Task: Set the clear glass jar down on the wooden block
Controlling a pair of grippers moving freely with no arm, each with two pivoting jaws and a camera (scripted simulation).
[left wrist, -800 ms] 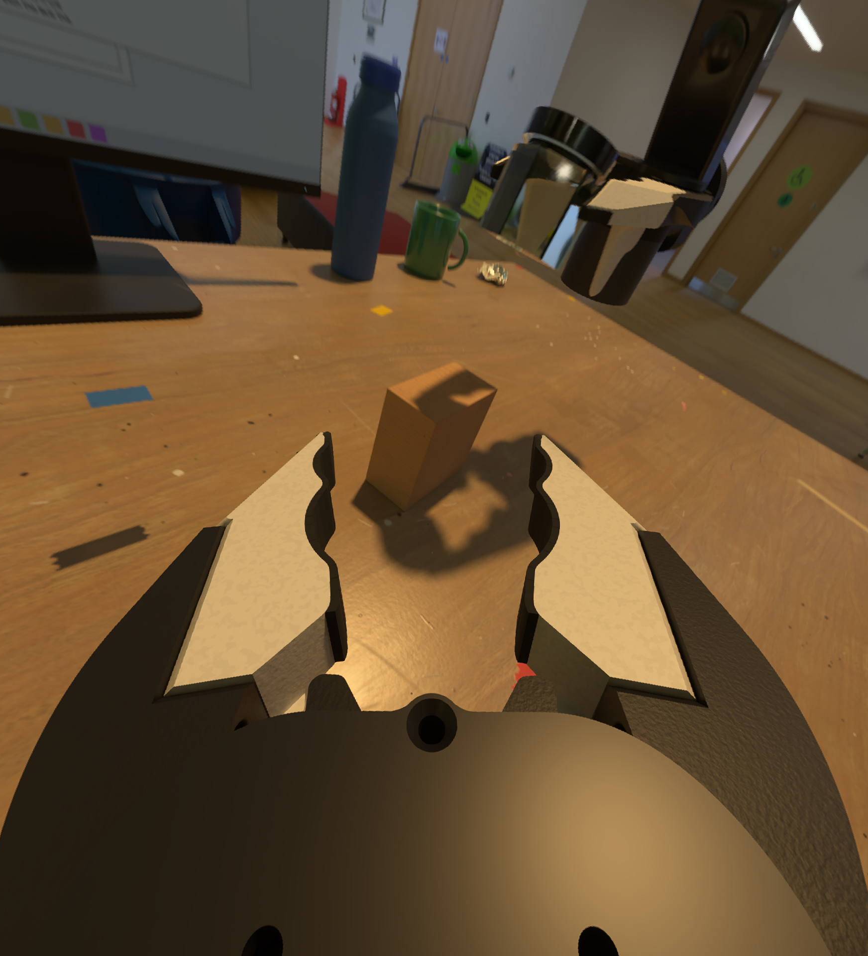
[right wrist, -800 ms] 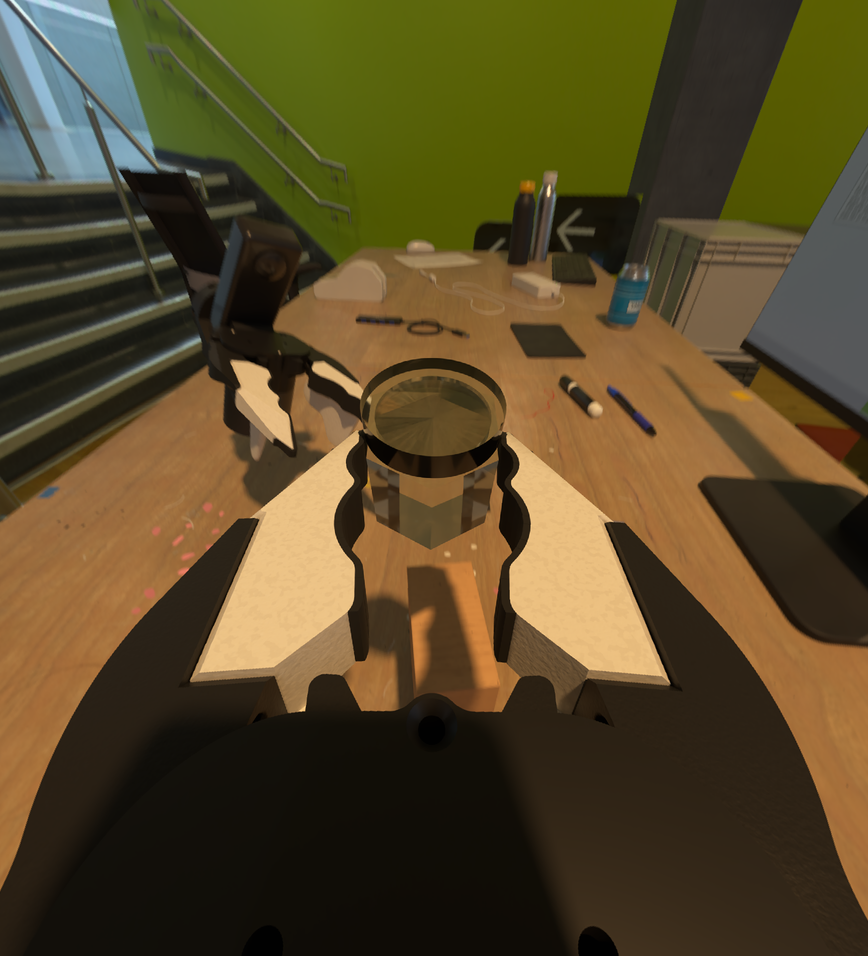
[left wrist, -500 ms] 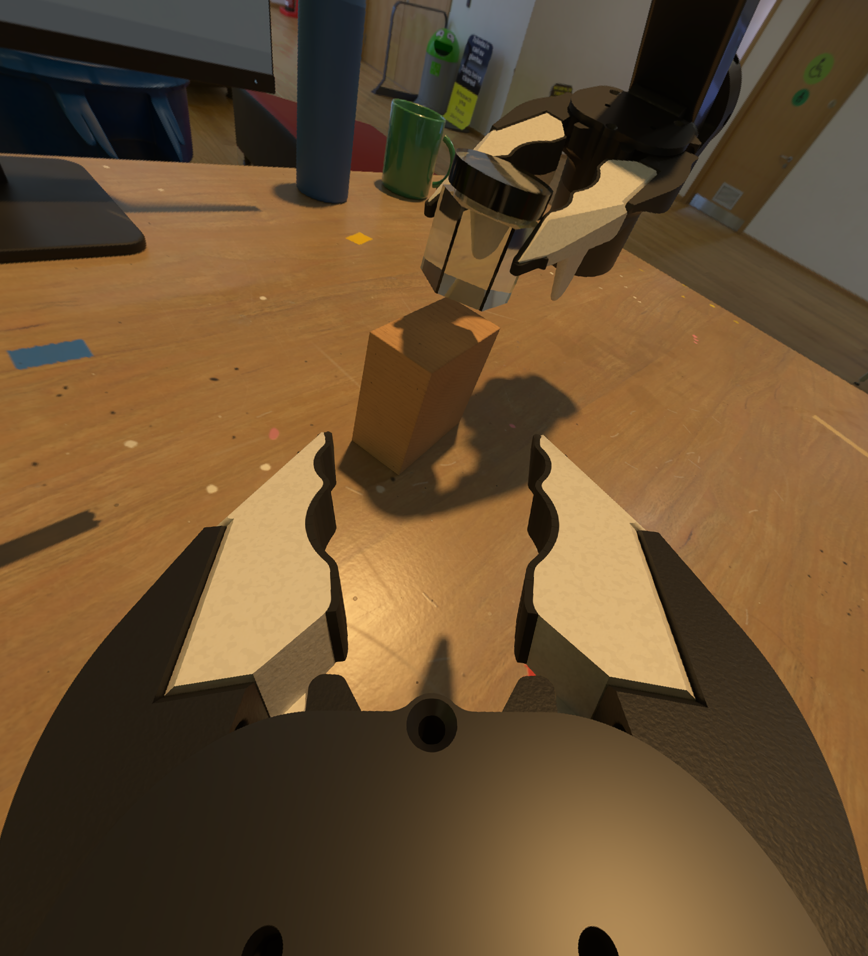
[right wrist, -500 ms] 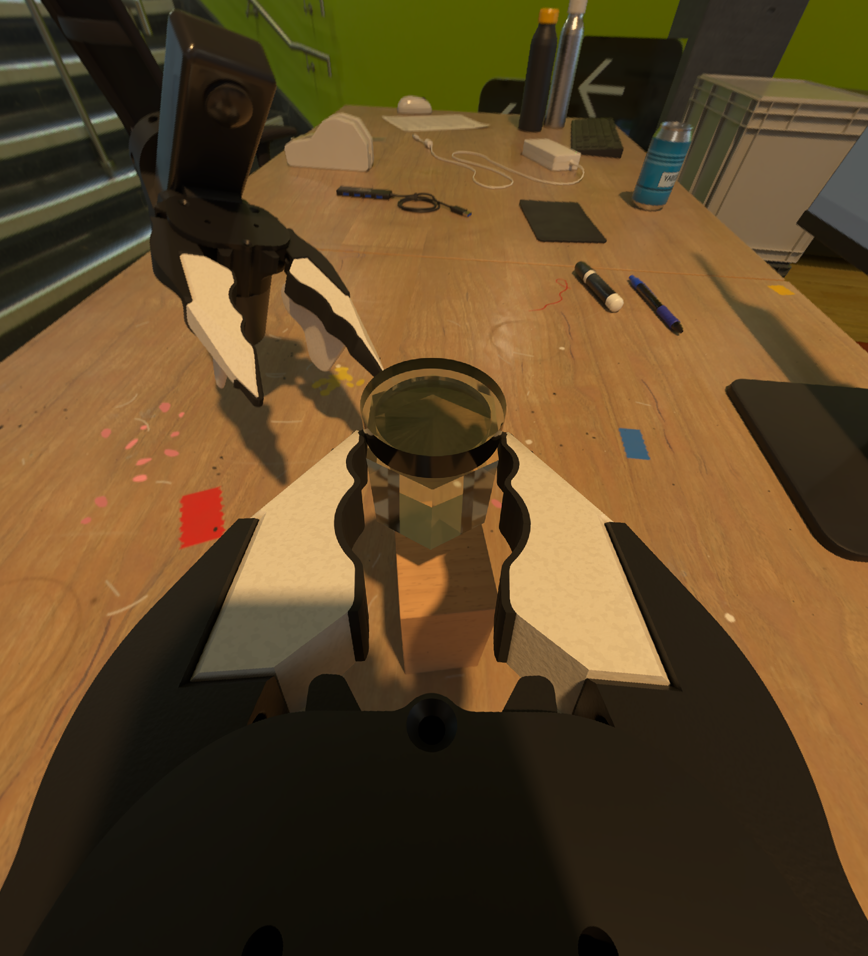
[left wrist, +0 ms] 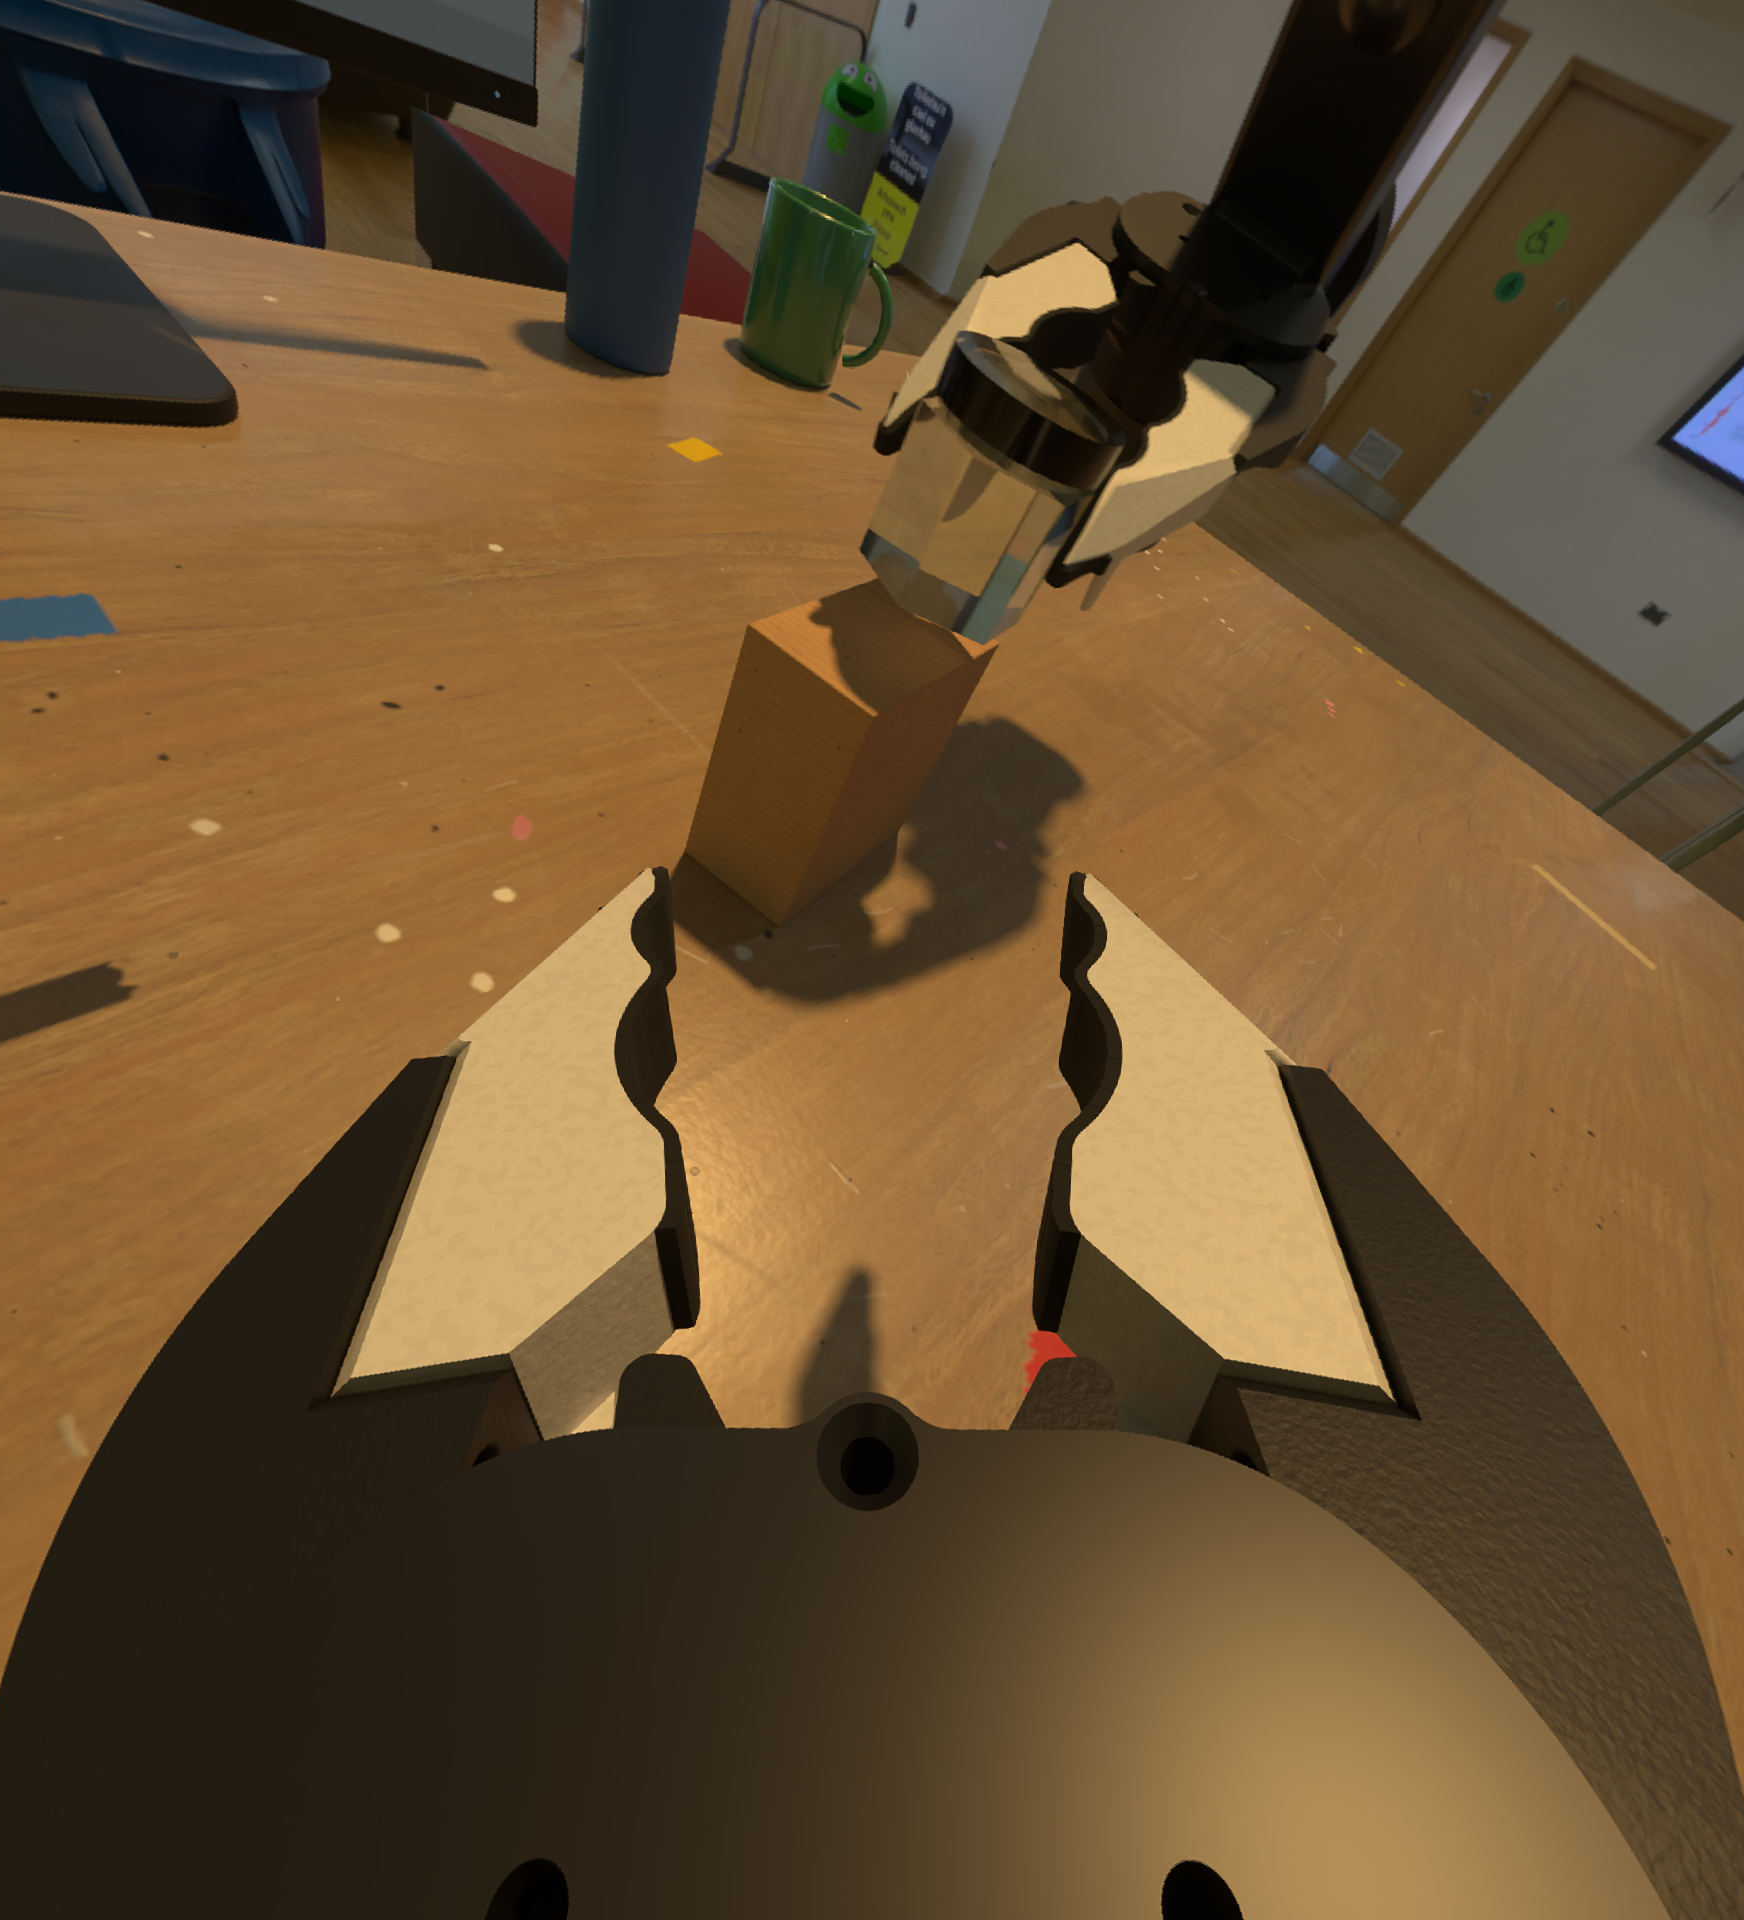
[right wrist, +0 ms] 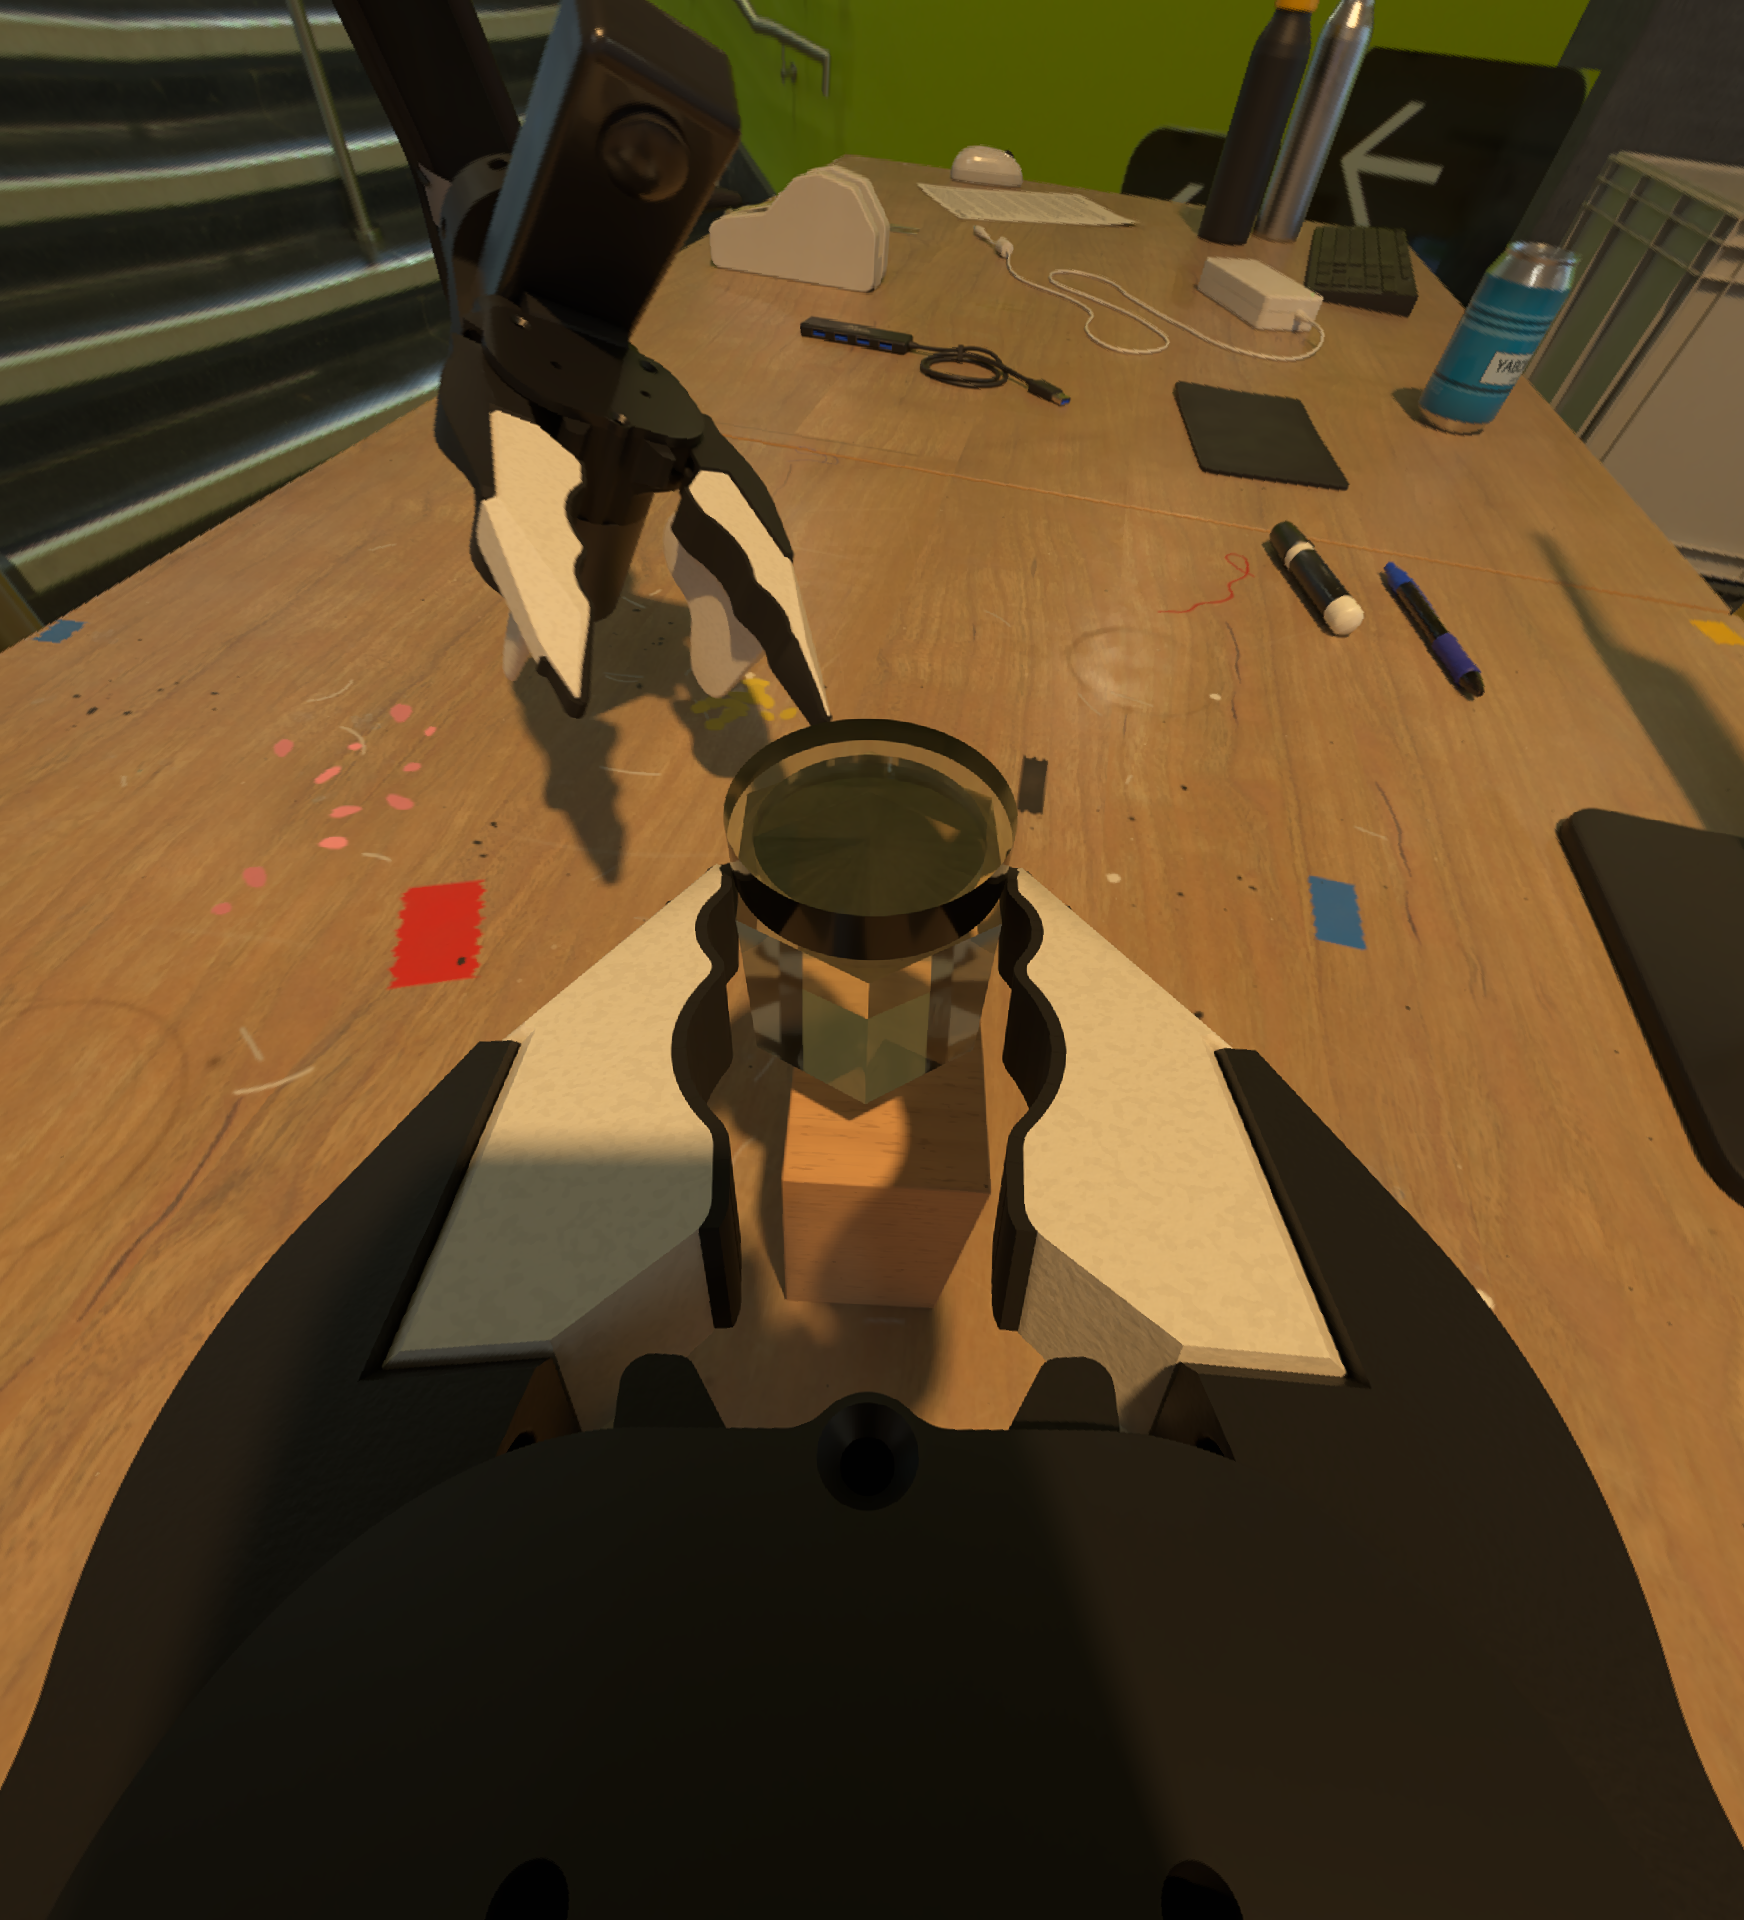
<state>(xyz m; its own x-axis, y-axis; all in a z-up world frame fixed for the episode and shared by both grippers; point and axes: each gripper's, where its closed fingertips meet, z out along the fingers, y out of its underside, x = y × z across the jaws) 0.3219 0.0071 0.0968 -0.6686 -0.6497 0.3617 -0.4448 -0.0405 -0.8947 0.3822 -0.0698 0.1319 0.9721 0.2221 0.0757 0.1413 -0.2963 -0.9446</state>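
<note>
**Jar hanging over the block's far corner**

The right gripper [right wrist: 866, 935] is clamping the clear glass jar [right wrist: 863, 997] just under its dark lid [right wrist: 868, 831], its jaws pressing the jar's sides at 3 and 9 o'clock. In the left wrist view the jar [left wrist: 972, 520] is hanging tilted, its base meeting or nearly meeting the top of the wooden block [left wrist: 826, 748] at about the block's 1 o'clock corner; contact cannot be confirmed. The left gripper [left wrist: 863, 894] is hovering empty above the counter [left wrist: 276, 727], jaws spread wide, with the block at its 12 o'clock. The jar is looking rigid, smooth and probably slippery and breakable, so the grip below the lid seems sensible. The block is tall and narrow, so an off-centre landing is risking a topple.
</note>
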